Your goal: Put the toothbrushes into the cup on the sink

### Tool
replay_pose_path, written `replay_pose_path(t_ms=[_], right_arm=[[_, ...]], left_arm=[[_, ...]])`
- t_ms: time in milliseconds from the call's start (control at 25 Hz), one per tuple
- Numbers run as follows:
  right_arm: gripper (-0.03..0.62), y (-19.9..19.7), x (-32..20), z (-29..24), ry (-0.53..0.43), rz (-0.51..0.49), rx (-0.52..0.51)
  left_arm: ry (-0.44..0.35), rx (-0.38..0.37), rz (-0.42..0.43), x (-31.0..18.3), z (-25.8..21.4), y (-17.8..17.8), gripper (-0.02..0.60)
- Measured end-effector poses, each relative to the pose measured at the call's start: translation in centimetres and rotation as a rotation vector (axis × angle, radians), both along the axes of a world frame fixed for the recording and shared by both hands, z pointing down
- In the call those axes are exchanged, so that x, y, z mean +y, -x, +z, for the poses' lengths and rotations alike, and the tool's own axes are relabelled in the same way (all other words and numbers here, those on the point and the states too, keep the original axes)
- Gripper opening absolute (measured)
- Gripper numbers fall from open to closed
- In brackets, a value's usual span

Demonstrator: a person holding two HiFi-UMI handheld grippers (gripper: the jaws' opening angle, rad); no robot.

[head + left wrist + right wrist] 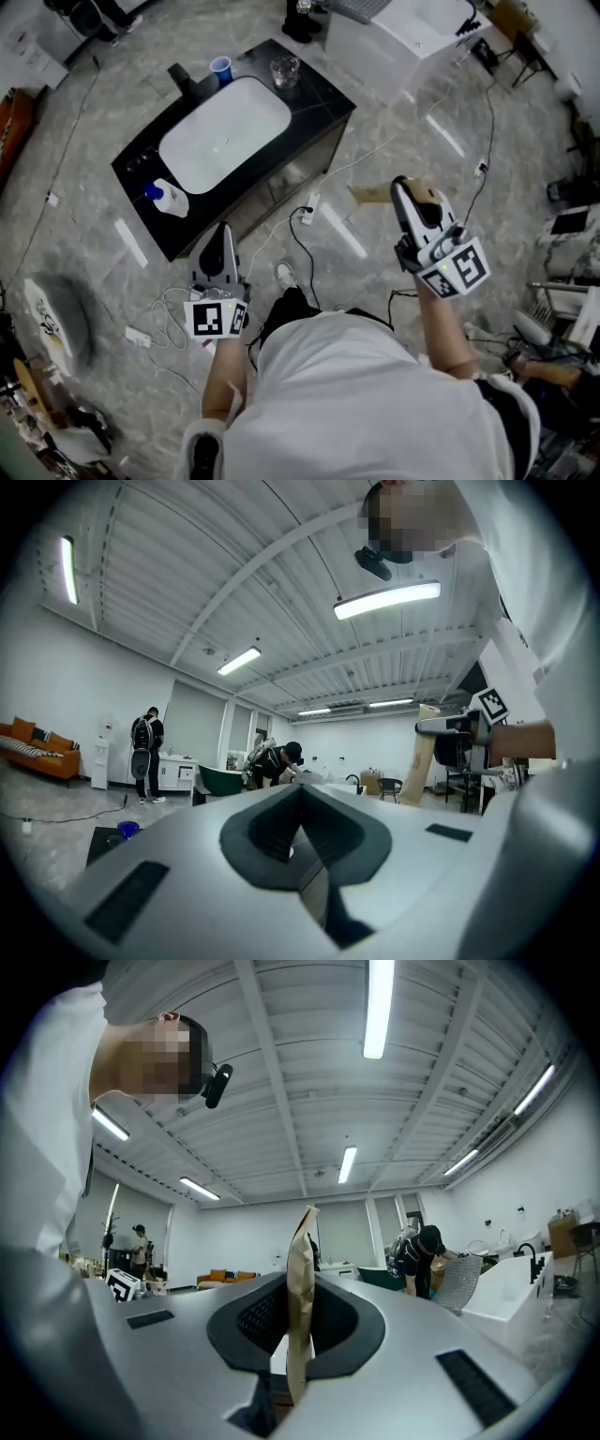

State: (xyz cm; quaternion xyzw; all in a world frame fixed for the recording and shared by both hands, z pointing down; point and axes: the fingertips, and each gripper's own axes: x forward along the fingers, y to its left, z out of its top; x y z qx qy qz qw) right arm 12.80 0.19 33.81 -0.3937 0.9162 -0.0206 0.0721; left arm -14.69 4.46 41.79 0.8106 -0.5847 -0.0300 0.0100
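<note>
**Well short of the sink, the right gripper [402, 184] [298, 1279] pinches a paper packet [300, 1307]**

Out on the grey floor, well apart from the sink counter [314, 105], the person holds both grippers up in front of the chest. The right gripper's jaws are pressed onto a long, flat, brown paper packet. In the right gripper view it stands edge-on between the pads, rising above the jaws and running down below them. What the packet holds cannot be told. In the head view it shows as a tan strip [370, 194] just left of that gripper's tip. In the left gripper view it slants down beside the right gripper [424, 757].

The left gripper [223, 231] [300, 789] is on the left, nearer the counter's near edge. Its jaws are pressed together with nothing between them.

The counter lies far and to the left of both grippers, a black top with a white basin [192, 155] set into it. A blue cup [221, 68] stands at the far corner, just right of the black tap [182, 79]. A clear glass [285, 71] stands to the right of the cup on the far edge, apart from it. Both are too small in the head view to tell what is inside. A white bottle with a blue cap [167, 198] lies on the counter's near left corner, just beside the basin. The packet and the cup are well apart, with the whole counter and a stretch of floor between them.
</note>
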Motion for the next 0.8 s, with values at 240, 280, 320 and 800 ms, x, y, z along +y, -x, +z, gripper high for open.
replay_pose_path(t_ms=[240, 280, 320, 800], right_arm=[[0.044, 2.1, -2.7, 0.0, 0.01, 0.034, 0.01], [0.044, 2.4, -3.0, 0.0, 0.01, 0.039, 0.009], [0.044, 2.7, -3.4, 0.0, 0.011, 0.043, 0.008], [0.044, 4.9, -5.9, -1.0, -0.005, 0.099, 0.028]], left_arm=[[0.013, 0.019, 0.039, -3.4, 0.6, 1.8, 0.002], [0.017, 0.02, 0.046, -3.9, 0.7, 2.0, 0.002], [0.019, 0.022, 0.053, -4.4, 0.8, 2.2, 0.002], [0.004, 0.051, 0.13, -8.7, 0.7, 3.7, 0.002]])
